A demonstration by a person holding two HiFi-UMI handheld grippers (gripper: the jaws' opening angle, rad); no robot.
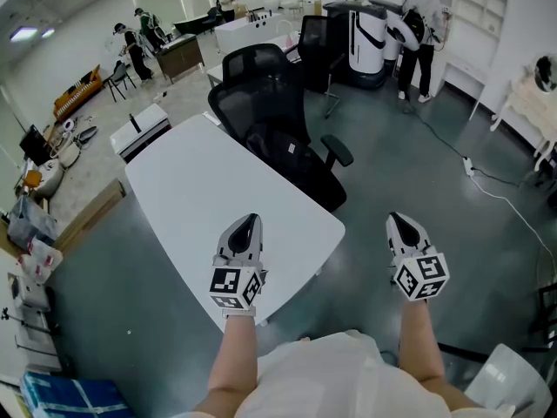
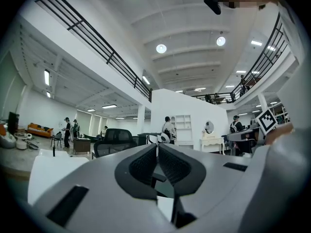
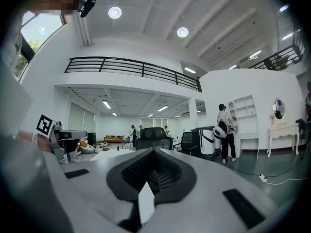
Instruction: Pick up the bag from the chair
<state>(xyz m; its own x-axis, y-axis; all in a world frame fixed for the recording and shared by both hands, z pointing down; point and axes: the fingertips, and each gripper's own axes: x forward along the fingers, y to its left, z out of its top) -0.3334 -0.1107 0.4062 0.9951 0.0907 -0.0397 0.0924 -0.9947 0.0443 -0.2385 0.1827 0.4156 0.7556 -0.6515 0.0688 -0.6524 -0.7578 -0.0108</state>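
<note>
Both the left hand-held gripper (image 1: pixel 250 221) and the right hand-held gripper (image 1: pixel 399 220) are held level, each with its jaws pressed together and nothing between them. The left one hangs over the near corner of the white worktop (image 1: pixel 191 190). The right one is off the worktop's right edge, above the grey floor (image 1: pixel 418 146). The left one's marker cube (image 1: pixel 237 287) shows black-and-white square patterns, not words.

The black bag (image 1: pixel 294 165) lies on the seat of the black office chair (image 1: pixel 254 90), which stands just beside the far right edge of the worktop. The bag is well apart from both hand-held grippers. On its top face is what looks like a small pale label (image 1: pixel 291 149), with any writing on it too small to read.

Behind that chair stands a second black chair (image 1: pixel 315 42). Further back, a person (image 1: pixel 422 24) stands next to a white-and-black machine (image 1: pixel 370 37), near white open shelves (image 1: pixel 477 7). A white power strip (image 1: pixel 467 165) with its cable lies on the floor to the right, well apart from the worktop.
</note>
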